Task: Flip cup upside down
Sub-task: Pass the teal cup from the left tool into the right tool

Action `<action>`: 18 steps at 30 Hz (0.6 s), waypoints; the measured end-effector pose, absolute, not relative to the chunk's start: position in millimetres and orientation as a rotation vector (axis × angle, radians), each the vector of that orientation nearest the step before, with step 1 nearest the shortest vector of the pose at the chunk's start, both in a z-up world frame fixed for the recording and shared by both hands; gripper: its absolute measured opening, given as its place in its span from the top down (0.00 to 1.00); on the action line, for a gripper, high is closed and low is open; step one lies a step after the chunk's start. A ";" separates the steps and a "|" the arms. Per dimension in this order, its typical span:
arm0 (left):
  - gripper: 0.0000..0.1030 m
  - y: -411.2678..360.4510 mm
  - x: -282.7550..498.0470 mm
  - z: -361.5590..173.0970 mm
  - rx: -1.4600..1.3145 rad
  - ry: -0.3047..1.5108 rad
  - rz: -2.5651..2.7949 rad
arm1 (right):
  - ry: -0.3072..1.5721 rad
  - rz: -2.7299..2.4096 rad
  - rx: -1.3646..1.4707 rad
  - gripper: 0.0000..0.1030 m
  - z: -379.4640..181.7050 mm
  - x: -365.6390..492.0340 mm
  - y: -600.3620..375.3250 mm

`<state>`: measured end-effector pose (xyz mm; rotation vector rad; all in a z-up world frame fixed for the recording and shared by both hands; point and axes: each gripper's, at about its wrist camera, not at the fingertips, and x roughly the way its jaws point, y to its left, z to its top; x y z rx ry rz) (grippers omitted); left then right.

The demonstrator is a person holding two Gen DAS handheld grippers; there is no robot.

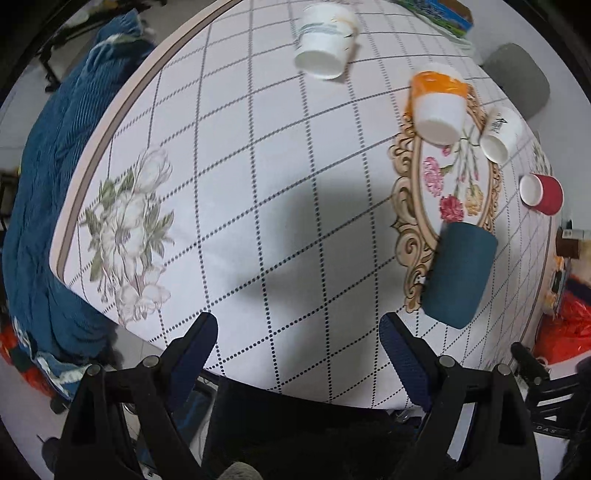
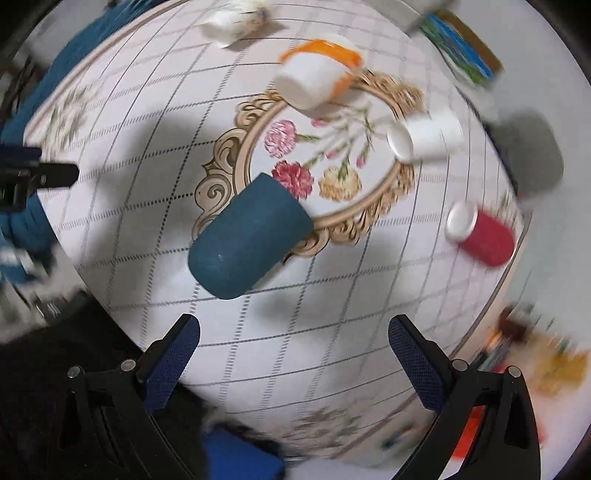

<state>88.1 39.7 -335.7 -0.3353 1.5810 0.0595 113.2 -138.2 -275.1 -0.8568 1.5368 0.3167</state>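
Note:
Several cups stand upside down on the table: a dark teal cup (image 1: 460, 275) (image 2: 249, 236), an orange-and-white cup (image 1: 439, 107) (image 2: 317, 74), a small white cup (image 1: 500, 134) (image 2: 424, 138), a red cup (image 1: 543, 194) (image 2: 482, 234) and a white printed cup (image 1: 325, 38) (image 2: 232, 18). My left gripper (image 1: 299, 332) is open and empty above the table, the teal cup to its right. My right gripper (image 2: 293, 336) is open and empty just short of the teal cup. The right wrist view is blurred.
The table wears a white checked cloth (image 1: 258, 166) with a flower medallion (image 2: 325, 162). A blue blanket (image 1: 55, 184) lies past its left edge. A grey stool (image 1: 517, 79) and a book (image 2: 461, 48) are at the far side. Red clutter (image 1: 565, 332) is on the right.

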 end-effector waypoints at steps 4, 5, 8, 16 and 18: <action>0.13 42.1 82.6 -349.4 -0.348 1.592 0.096 | 1.354 0.515 -1.277 0.00 -284.8 95.7 -113.0; 0.12 42.0 81.7 -353.3 -0.348 1.598 0.107 | 1.285 0.568 -1.402 0.00 -289.2 88.2 -108.1; 0.03 40.3 80.9 -366.0 -0.344 1.609 0.126 | 1.050 0.740 -1.799 0.00 -307.5 61.3 -103.3; 0.02 43.1 77.3 -388.8 -0.401 1.629 0.165 | 0.415 1.117 -2.516 0.00 -356.4 16.2 -138.2; 0.02 45.1 76.1 -393.5 -0.411 1.635 0.173 | 0.293 1.176 -2.606 0.00 -366.5 14.0 -148.9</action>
